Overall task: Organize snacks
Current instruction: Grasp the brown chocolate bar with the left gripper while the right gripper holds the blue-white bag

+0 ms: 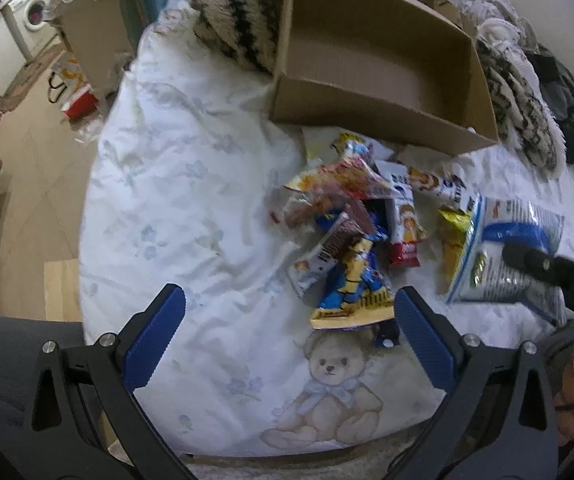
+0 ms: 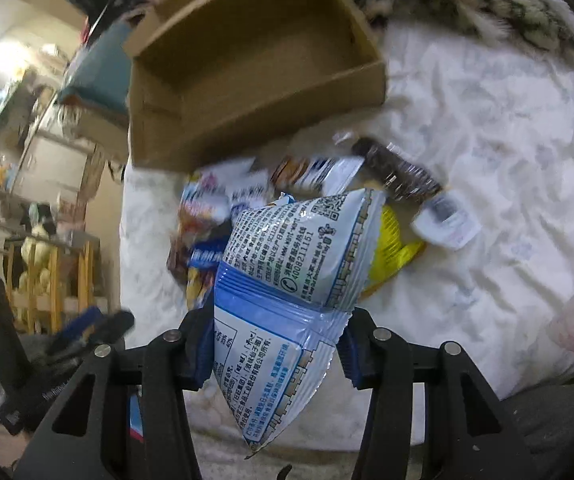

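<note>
the cardboard box [image 1: 375,64] is empty; snack pile [image 1: 351,232] lies just before it; right gripper [image 2: 277,344] jaws clamp the blue-white bag [image 2: 287,264], left gripper [image 1: 287,340] jaws apart.

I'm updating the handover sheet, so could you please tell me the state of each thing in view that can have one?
cardboard box: open-topped, empty, on the bed.
blue-and-white snack bag: sealed, puffed, clamped between the right gripper fingers.
left gripper: open, nothing between its fingers, above the bear print.
snack pile: loose heap on the sheet in front of the box.
yellow packet: lying flat beside the pile.
</note>
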`<state>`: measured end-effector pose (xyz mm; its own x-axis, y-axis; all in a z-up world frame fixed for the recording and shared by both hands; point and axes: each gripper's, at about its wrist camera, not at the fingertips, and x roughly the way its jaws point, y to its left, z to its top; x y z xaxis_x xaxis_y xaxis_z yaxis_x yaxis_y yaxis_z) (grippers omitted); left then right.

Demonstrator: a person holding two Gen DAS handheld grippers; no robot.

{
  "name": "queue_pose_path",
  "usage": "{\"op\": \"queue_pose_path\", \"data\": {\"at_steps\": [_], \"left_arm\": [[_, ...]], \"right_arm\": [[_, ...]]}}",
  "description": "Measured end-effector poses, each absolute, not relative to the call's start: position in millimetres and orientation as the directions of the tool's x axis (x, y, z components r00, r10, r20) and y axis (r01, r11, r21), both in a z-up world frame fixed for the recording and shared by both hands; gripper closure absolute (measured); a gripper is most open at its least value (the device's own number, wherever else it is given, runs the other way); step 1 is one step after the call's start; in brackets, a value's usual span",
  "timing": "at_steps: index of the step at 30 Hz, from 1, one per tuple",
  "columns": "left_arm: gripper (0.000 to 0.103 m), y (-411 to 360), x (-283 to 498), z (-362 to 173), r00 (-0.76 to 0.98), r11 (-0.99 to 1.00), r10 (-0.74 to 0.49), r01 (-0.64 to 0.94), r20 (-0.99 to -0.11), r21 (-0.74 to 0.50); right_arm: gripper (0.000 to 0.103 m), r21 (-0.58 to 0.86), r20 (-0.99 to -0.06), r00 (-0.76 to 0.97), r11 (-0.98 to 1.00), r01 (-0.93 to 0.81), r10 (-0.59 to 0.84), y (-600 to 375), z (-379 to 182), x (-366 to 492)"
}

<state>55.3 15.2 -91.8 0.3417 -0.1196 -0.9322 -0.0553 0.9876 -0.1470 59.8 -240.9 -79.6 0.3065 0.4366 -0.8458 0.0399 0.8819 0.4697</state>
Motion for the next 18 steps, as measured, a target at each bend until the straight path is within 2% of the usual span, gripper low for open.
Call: {"op": "queue_pose_path", "data": {"at_steps": [4,6,9,13,15,18], "left_arm": [[0.012,-1,59,-99,0.315,0.991,-0.132,0.013,-0.940,-0.134],[0.023,-4,64,-101,0.311,0.989,-0.144,0.023,-0.940,-0.144],[0.028,-6,77,-104,0.309,0.985,-0.170,0.018,-0.936,-0.173],[0.037,-20,91,-109,0.323,0.987,-0.162,0.057,-0.933,-0.152],[0.050,-26,99,-115,0.322,0.988,-0.151,0.065,-0.934,-0.138],[0.066,-27,109,-126,0.312,0.991,-0.130,0.053,-0.941,-0.120]], "right_arm": [[0.051,0.501,-0.832,0.323,0.861,0.087,0.451,-247,-83,68],[0.051,0.514,-0.825,0.327,0.853,0.091,0.462,-248,-84,68],[0.051,0.516,-0.819,0.342,0.853,0.085,0.461,-239,-84,69],[0.051,0.518,-0.818,0.341,0.850,0.090,0.462,-239,-87,69],[0.051,0.520,-0.818,0.341,0.849,0.093,0.464,-240,-88,69],[0.051,0.515,-0.818,0.346,0.853,0.085,0.459,-239,-87,69]]}}
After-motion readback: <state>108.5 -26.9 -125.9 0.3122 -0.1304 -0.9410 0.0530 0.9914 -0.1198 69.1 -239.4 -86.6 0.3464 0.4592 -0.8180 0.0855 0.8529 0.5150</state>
